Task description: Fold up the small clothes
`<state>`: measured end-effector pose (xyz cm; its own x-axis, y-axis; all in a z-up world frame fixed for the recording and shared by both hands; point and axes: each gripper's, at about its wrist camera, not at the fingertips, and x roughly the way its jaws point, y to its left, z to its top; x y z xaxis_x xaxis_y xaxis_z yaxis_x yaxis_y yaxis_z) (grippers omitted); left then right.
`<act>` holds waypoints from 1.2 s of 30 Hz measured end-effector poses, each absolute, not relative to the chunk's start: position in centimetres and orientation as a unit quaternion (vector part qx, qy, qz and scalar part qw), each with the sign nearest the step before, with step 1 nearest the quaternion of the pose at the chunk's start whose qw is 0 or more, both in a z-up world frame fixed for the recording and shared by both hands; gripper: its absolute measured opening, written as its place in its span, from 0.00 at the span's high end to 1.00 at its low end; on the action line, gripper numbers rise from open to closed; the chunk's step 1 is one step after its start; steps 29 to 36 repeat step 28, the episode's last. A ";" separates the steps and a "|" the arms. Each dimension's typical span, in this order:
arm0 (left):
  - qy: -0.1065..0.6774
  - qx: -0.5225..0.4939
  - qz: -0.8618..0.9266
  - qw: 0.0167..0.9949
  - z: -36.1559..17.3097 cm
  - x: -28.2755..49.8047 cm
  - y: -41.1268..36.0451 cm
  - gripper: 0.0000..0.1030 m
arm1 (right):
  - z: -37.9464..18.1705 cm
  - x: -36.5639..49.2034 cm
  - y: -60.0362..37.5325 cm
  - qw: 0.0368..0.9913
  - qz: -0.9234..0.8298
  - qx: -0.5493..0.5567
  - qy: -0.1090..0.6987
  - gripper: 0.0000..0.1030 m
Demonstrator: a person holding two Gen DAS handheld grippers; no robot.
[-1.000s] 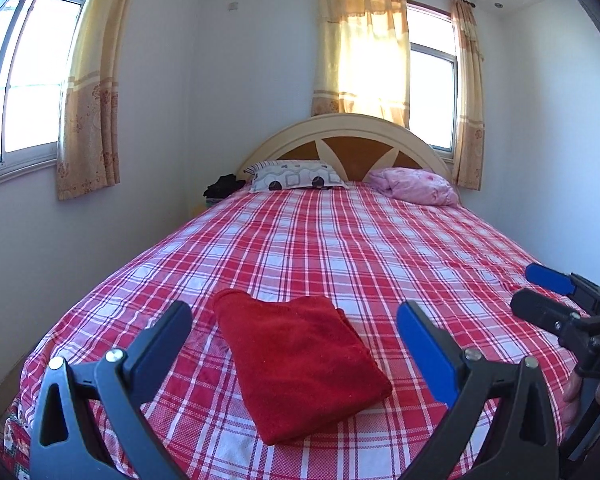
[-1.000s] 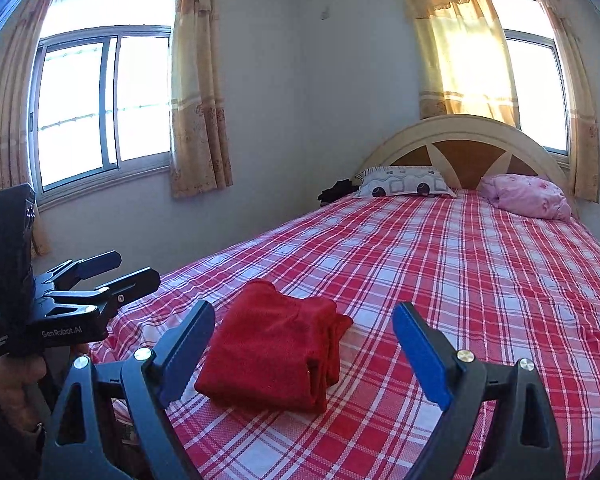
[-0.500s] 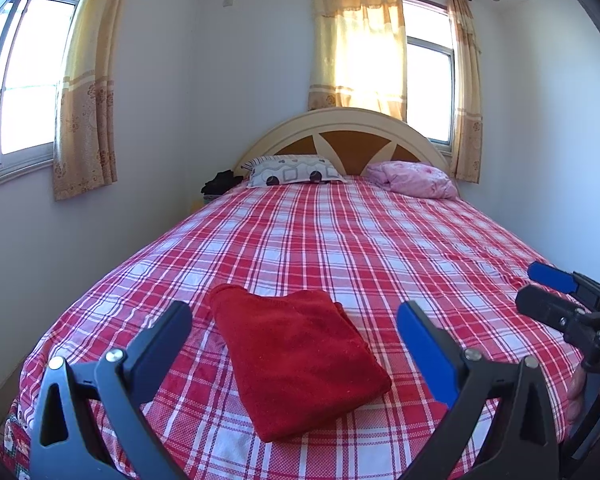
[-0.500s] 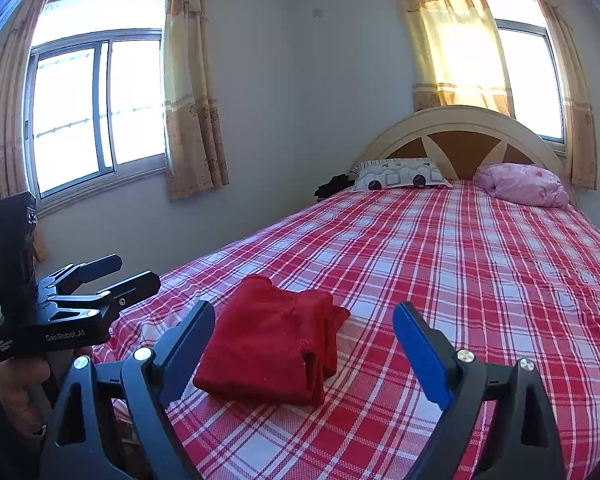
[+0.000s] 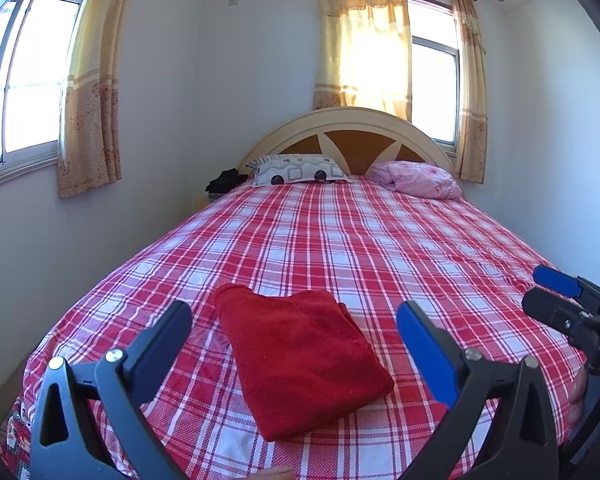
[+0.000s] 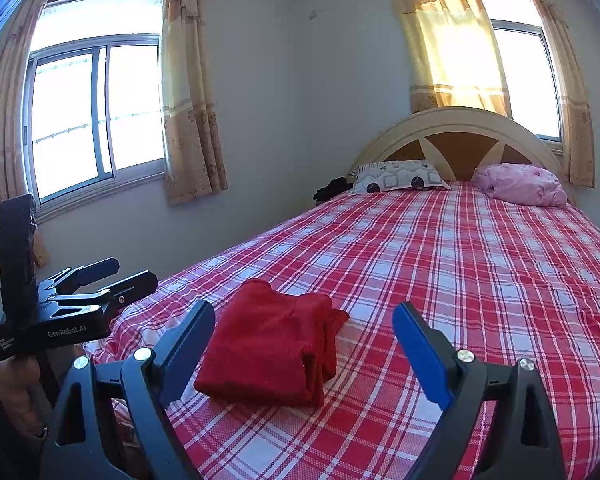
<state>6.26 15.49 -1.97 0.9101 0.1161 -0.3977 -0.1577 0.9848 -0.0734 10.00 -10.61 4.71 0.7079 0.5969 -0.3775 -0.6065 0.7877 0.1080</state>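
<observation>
Nothing's really moved since a second ago. The bed (image 5: 380,248) carries the folded red garment (image 5: 300,356) near its foot, so the folding looks done. Pillows (image 5: 296,170) sit well apart, nothing blocking. Left gripper (image 5: 294,334) and right gripper (image 6: 304,330) both hover wide open, empty — probably just backed off.

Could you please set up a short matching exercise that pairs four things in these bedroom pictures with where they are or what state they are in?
Things:
1. folded red fleece garment
2. grey patterned pillow
3. crumpled pink pillow
4. left gripper

Places or states:
A. at the headboard, window side
B. jaws wide apart, holding nothing
C. on the checked sheet near the foot of the bed
D. at the headboard, toward the other side of the bed

Pairs: 1-C, 2-A, 3-D, 4-B
</observation>
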 end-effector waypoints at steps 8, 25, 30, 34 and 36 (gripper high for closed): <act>0.206 -0.042 0.076 0.975 -2.3 6.7 15.2 0.00 | 4.7 10.1 -10.4 0.923 0.327 -0.013 0.202 0.12; 0.209 -0.049 0.078 0.974 -3.1 6.9 15.6 0.00 | 3.7 10.4 -10.0 0.917 0.333 -0.016 0.219 0.12; 0.210 -0.047 0.074 0.974 -3.2 7.0 15.5 0.00 | 3.6 10.4 -10.0 0.917 0.333 -0.016 0.221 0.12; 0.210 -0.047 0.074 0.974 -3.2 7.0 15.5 0.00 | 3.6 10.4 -10.0 0.917 0.333 -0.016 0.221 0.12; 0.210 -0.047 0.074 0.974 -3.2 7.0 15.5 0.00 | 3.6 10.4 -10.0 0.917 0.333 -0.016 0.221 0.12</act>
